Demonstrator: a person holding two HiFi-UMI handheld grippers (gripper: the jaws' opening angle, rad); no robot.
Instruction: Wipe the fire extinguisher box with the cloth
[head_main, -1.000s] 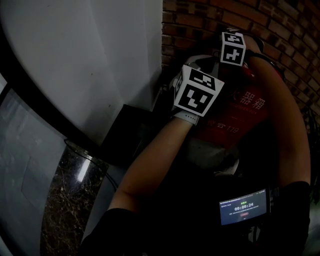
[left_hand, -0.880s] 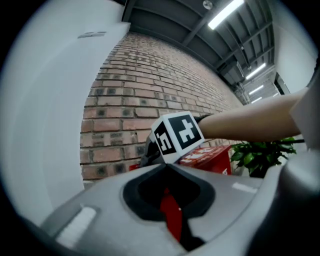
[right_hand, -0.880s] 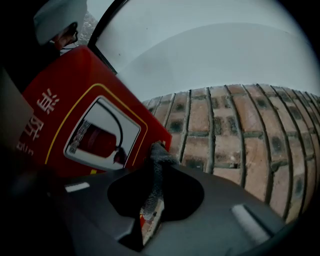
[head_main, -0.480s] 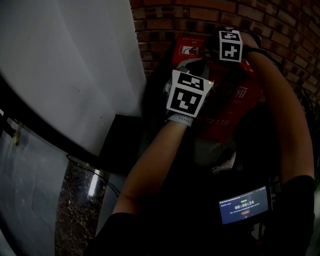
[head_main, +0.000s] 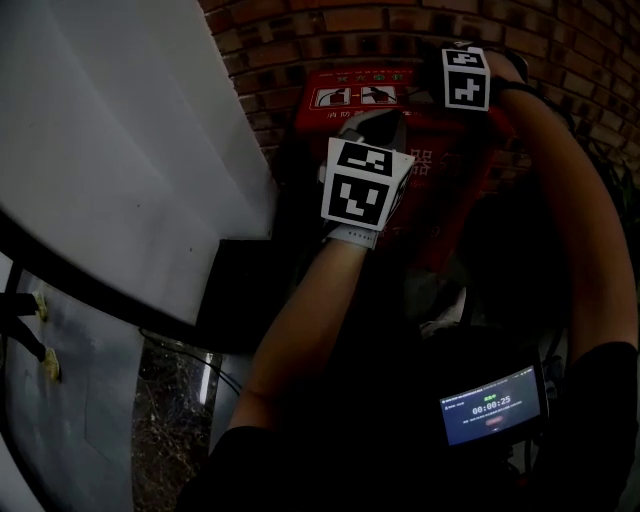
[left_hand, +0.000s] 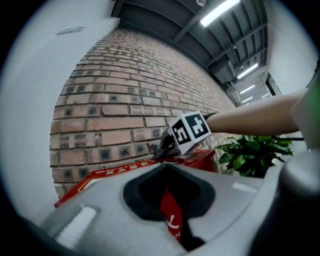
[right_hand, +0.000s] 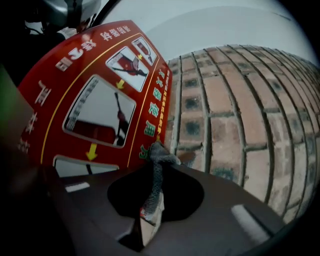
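Between the fingers of our right gripper (right_hand: 145, 220) we hold the grey cloth (right_hand: 155, 172). Both fingers are closed tight on it, and a twisted tuft stands up past the fingertips. That tuft lies against the edge of the fire extinguisher box (right_hand: 70, 65) just ahead of the fingertips, where the red panel with its white pictures and yellow arrows meets the brick wall (right_hand: 235, 115). To the left of these fingers spreads the box's red panel; to their right we see only brick. We carry our left gripper (left_hand: 171, 217) lower over the same box. Its fingers stand a narrow way apart with nothing between them, and through the slit we see a strip of red surface with a white mark. Beyond the left fingertips, along the box's upper edge, the right gripper's marker cube (left_hand: 189, 131) shows against the brick, and further right of it is a green leafy plant (left_hand: 252, 156). In the head view the box stands against the brick beneath both grippers, with our two forearms reaching down to it. A white wall (head_main: 130, 150) rises well to the left of the left fingers. A small lit screen (head_main: 492, 405) sits near our right elbow, well behind both pairs of fingers.
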